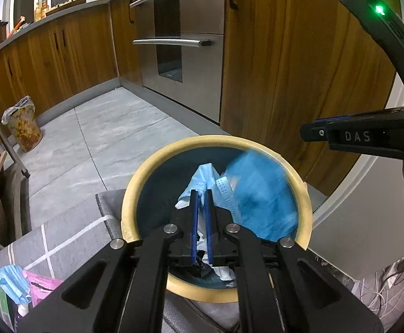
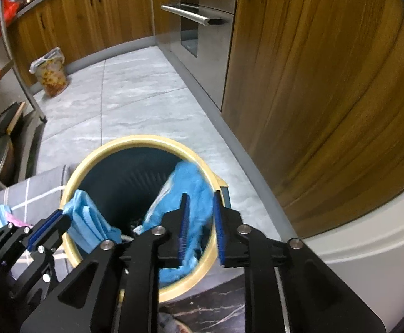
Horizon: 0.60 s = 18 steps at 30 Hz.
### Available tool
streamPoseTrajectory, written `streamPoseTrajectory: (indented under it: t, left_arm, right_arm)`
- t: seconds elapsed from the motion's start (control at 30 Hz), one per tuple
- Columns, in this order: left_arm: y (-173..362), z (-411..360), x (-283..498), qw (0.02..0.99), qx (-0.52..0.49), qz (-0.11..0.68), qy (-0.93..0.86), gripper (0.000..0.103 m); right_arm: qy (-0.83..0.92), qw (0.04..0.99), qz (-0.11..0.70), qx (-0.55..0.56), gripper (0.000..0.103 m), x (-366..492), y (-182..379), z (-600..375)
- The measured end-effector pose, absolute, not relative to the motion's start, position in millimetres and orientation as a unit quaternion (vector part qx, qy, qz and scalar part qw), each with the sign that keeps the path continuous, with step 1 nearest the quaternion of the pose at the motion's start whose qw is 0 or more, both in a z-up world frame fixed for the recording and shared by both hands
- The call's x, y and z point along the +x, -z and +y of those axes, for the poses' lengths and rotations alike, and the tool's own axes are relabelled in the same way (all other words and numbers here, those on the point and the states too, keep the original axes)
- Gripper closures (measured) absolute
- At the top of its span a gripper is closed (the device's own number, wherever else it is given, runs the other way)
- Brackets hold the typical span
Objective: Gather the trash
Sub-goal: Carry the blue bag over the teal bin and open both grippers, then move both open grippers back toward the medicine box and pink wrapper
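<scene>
My left gripper [image 1: 201, 194] is clamped on a crumpled light-blue disposable face mask [image 1: 202, 181], its blue-padded fingers nearly together, holding it just over the mouth of the round waste bin with a cream rim and dark blue inside [image 1: 135, 177]. My right gripper [image 2: 201, 197] hangs over the far right side of that same bin, its fingers parted and nothing pinched between them. A bright blue cloth-like piece [image 2: 188, 194] shows in the gap below them; it is blurred, so I think it is loose inside the bin, but I cannot be sure. White and dark scraps [image 1: 224, 273] lie at the bin's bottom. Beside the bin on the grey checked mat [image 1: 63, 238], another blue mask [image 1: 11, 280] lies against a pink packet [image 1: 42, 284]. Farther off, a floral bin with a plastic liner [image 1: 22, 125] stands on the grey tiled floor [image 1: 113, 133] by the wooden cabinets [image 1: 49, 61].
</scene>
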<state>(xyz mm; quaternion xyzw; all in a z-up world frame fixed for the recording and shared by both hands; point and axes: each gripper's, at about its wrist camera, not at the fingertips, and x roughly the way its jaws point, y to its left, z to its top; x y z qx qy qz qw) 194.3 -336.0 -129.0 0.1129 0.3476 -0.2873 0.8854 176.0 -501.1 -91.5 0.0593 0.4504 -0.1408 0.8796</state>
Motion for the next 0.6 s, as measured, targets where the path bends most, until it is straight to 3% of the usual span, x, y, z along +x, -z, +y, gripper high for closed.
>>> streamPoseTrajectory:
  t: [0.23, 0.3, 0.37, 0.47, 0.53, 0.6]
  left_arm:
    - [123.3, -319.4, 193.3, 0.89, 0.105, 0.348, 0.275, 0.097]
    - [120.3, -312.9, 191.7, 0.892, 0.105, 0.346, 0.272, 0.092]
    - [116.7, -306.9, 189.8, 0.894, 0.103, 0.343, 0.268, 0.079]
    - [109.6, -293.4, 186.5, 0.9, 0.095, 0.339, 0.258, 0.07]
    - [104.6, -285.1, 183.6, 0.903, 0.092, 0.336, 0.252, 0.059]
    - [98.5, -275.4, 179.0, 0.909, 0.092, 0.328, 0.242, 0.045]
  right_arm:
    - [0.14, 0.884, 0.443, 0.061, 0.066, 176.2, 86.2, -497.0]
    - [0.139, 0.884, 0.442, 0.06, 0.063, 176.3, 85.0, -495.2]
    - [0.137, 0.886, 0.438, 0.06, 0.06, 175.0, 83.0, -492.3]
    - [0.128, 0.891, 0.43, 0.067, 0.054, 173.2, 78.2, -488.8]
    - [0.12, 0.895, 0.424, 0.073, 0.046, 173.1, 74.8, -486.4]
    - [0.111, 0.902, 0.411, 0.076, 0.03, 172.7, 68.9, -481.5]
